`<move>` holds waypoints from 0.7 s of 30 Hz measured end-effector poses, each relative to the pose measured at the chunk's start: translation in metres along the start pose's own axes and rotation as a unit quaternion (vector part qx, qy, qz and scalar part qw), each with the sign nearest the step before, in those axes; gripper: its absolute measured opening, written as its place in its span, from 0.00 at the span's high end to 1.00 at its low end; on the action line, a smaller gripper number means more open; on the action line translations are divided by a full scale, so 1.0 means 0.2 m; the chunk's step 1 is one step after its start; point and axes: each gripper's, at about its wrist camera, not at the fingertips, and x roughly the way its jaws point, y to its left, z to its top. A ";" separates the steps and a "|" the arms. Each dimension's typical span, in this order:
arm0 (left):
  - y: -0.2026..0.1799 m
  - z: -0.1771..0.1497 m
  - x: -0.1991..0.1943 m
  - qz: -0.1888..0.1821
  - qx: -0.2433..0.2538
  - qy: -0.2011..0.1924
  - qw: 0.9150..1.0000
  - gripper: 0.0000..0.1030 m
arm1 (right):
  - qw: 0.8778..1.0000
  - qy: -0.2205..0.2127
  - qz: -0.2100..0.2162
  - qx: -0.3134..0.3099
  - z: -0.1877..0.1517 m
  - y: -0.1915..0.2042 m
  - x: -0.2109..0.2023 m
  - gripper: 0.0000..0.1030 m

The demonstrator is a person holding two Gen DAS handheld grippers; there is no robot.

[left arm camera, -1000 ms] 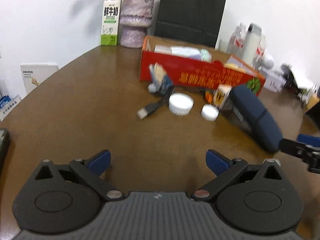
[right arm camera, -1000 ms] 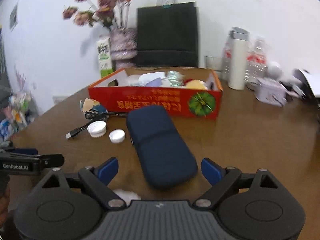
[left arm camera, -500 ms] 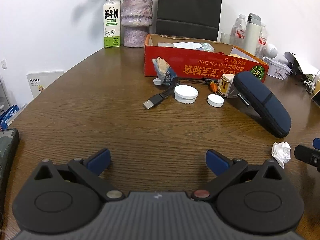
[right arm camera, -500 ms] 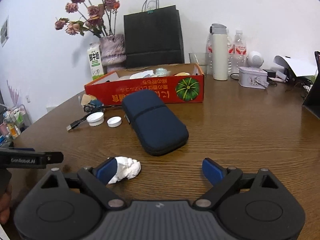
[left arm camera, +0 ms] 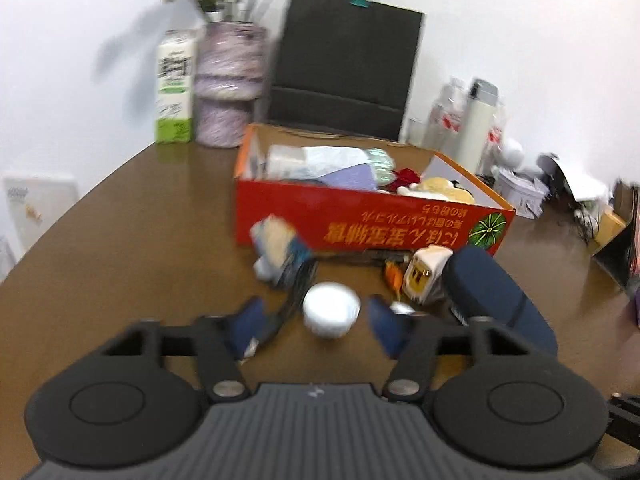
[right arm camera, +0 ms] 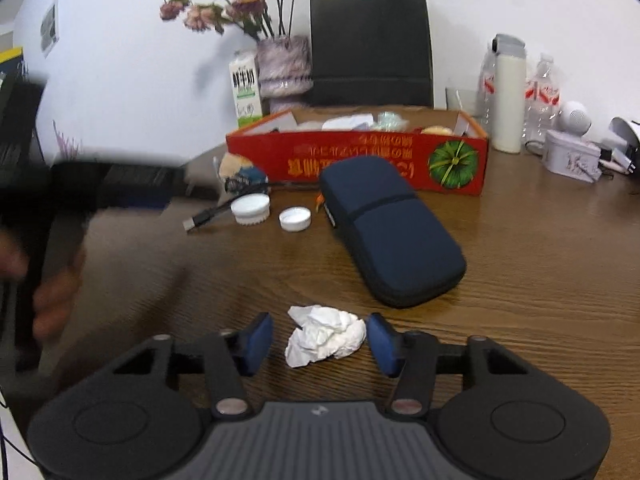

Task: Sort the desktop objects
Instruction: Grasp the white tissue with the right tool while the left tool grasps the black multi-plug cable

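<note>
From the left wrist, our left gripper (left arm camera: 316, 322) has its jaws released, spread either side of a white lid (left arm camera: 331, 315) lying on the worktop (left arm camera: 120, 240). The view is blurred, so we cannot tell whether the pads touch it. The lid looks light, stiff and smooth; we judge a grip across its ribbed rim the safest hold, since the flat top would slip. A USB cable (left arm camera: 288, 308) runs at 9 o'clock of the lid, under the left pad, and could get caught in the close. A smaller cap (left arm camera: 402, 309) sits at 3 o'clock, a charger (left arm camera: 426, 276) at 1 o'clock with the blue case (left arm camera: 500, 300) beyond it, a wrapper (left arm camera: 280, 254) at 11 o'clock, and the red box (left arm camera: 360, 220) at 12 o'clock.

From the right wrist, our right gripper (right arm camera: 316, 340) is likewise spread, bracketing a tissue ball (right arm camera: 324, 336) without clamping it. The tissue is soft, very light and will crush; any hold across its bulk should do. The case (right arm camera: 392, 232) lies at 1 o'clock between tissue and box (right arm camera: 356, 156), so a lift must clear it. The lid (right arm camera: 250, 208) and cap (right arm camera: 295, 219) sit at 11 o'clock.
</note>
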 end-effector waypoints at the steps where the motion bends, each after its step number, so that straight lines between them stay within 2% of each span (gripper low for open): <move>1: -0.01 0.03 0.05 0.010 0.022 0.007 1.000 0.69 | 1.000 0.001 0.004 0.002 0.01 0.00 0.01 0.53; 3: -0.01 0.05 0.10 0.033 0.046 0.020 0.998 0.71 | 1.000 0.005 0.005 0.008 0.01 -0.02 0.02 0.54; 7: 0.14 0.00 0.09 -0.022 0.022 0.032 0.999 0.64 | 1.000 0.004 0.011 0.016 0.01 -0.04 0.02 0.53; 8: 0.16 -0.02 0.10 -0.021 0.022 0.038 0.999 0.64 | 1.000 0.004 0.014 0.019 0.01 -0.04 0.02 0.53; 12: 0.10 -0.04 0.20 0.008 0.084 0.060 0.995 0.61 | 0.999 0.002 0.035 0.035 0.02 -0.08 0.03 0.52; 13: 0.09 -0.04 0.22 0.011 0.090 0.056 0.994 0.61 | 0.999 0.002 0.038 0.037 0.02 -0.08 0.03 0.52; 14: 0.08 -0.02 0.25 0.014 0.089 0.057 0.994 0.63 | 0.999 0.002 0.039 0.037 0.02 -0.08 0.04 0.52; 16: 0.07 0.01 0.29 0.013 0.082 0.067 0.994 0.79 | 0.999 0.002 0.036 0.035 0.02 -0.07 0.04 0.52; 17: 0.06 0.02 0.29 0.017 0.073 0.073 0.995 0.83 | 0.999 0.002 0.035 0.034 0.02 -0.07 0.04 0.52; 18: 0.05 0.02 0.28 0.018 0.061 0.074 0.995 0.92 | 0.999 0.003 0.033 0.032 0.02 -0.06 0.04 0.53; 20: 0.03 0.01 0.19 0.008 0.041 0.052 0.998 0.93 | 0.999 0.003 0.027 0.026 0.02 -0.05 0.04 0.56; 21: 0.01 0.01 0.13 0.003 0.034 0.033 0.999 0.93 | 0.999 0.004 0.024 0.022 0.02 -0.05 0.04 0.63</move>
